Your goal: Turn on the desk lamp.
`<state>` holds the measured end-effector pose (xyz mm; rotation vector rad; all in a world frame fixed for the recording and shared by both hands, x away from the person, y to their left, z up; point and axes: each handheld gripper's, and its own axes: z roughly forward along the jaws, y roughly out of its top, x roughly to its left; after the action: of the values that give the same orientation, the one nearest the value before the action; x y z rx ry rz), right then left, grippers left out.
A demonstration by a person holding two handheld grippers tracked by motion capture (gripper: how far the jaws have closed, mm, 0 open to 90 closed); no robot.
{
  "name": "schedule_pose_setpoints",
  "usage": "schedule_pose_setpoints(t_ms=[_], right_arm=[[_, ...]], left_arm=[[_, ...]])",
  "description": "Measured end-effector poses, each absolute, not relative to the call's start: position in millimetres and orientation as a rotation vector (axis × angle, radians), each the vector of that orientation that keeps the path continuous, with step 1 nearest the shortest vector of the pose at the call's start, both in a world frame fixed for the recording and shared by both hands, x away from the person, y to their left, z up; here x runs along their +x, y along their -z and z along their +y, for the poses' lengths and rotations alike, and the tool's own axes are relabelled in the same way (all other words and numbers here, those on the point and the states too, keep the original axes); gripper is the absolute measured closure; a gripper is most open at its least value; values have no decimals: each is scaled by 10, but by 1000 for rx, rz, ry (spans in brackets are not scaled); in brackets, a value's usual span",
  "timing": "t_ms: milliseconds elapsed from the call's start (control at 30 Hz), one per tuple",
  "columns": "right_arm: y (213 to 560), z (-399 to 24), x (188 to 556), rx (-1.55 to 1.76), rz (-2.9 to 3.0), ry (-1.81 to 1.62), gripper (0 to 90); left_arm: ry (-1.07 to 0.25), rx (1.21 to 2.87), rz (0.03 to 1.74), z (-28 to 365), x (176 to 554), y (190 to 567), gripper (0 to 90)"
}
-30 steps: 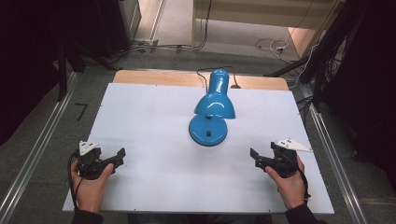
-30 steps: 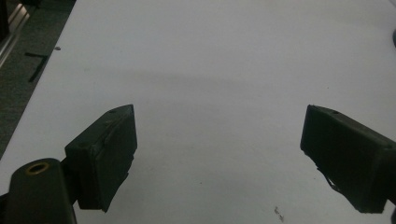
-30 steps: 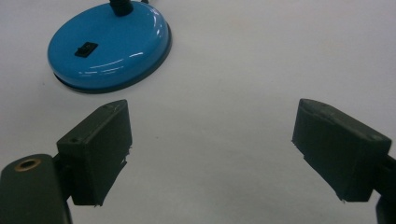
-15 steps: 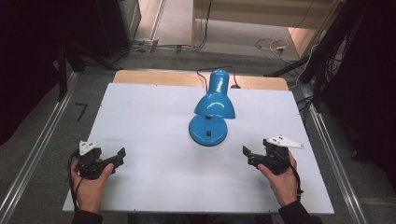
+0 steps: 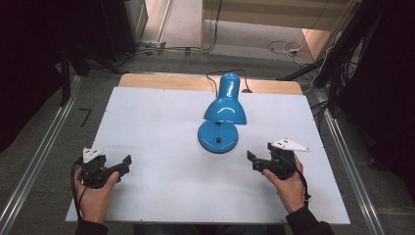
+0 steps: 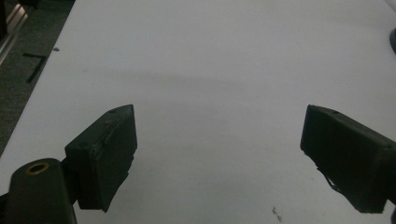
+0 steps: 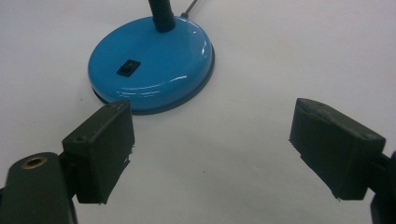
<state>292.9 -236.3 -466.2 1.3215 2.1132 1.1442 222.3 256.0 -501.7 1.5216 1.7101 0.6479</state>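
We see a white table (image 5: 161, 122) taking up most of the high view, with a strip of bare wood along its far edge. Toward the far middle stands a blue desk lamp (image 5: 224, 105), its shade tipped forward so that it covers the neck and the far part of the round base (image 5: 218, 138). A thin black cord (image 5: 211, 78) runs off behind it; where it ends we cannot make out.

Our right gripper (image 5: 256, 160) sits near the base, just to its right and apart from it, jaws pointing left toward the lamp and spread wide with nothing between them. In the right gripper view the base (image 7: 152, 65) lies just ahead and to the left, a small black switch (image 7: 128, 67) on top, and the ribbed neck (image 7: 161, 14) is cut off at the top edge.

Our left gripper (image 5: 125, 164) rests near the table's left front corner, well apart from the lamp, jaws likewise spread and empty. In the left gripper view a dark sliver at the right edge is too little to identify.
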Motion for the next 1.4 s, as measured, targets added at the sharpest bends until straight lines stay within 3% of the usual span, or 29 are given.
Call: schedule_pose_setpoints(t_ms=[1400], right_arm=[[4674,-1834,3138,1240,2170,-1168,144]], left_arm=[[-647,1521,1711,2570,2225,5020,118]])
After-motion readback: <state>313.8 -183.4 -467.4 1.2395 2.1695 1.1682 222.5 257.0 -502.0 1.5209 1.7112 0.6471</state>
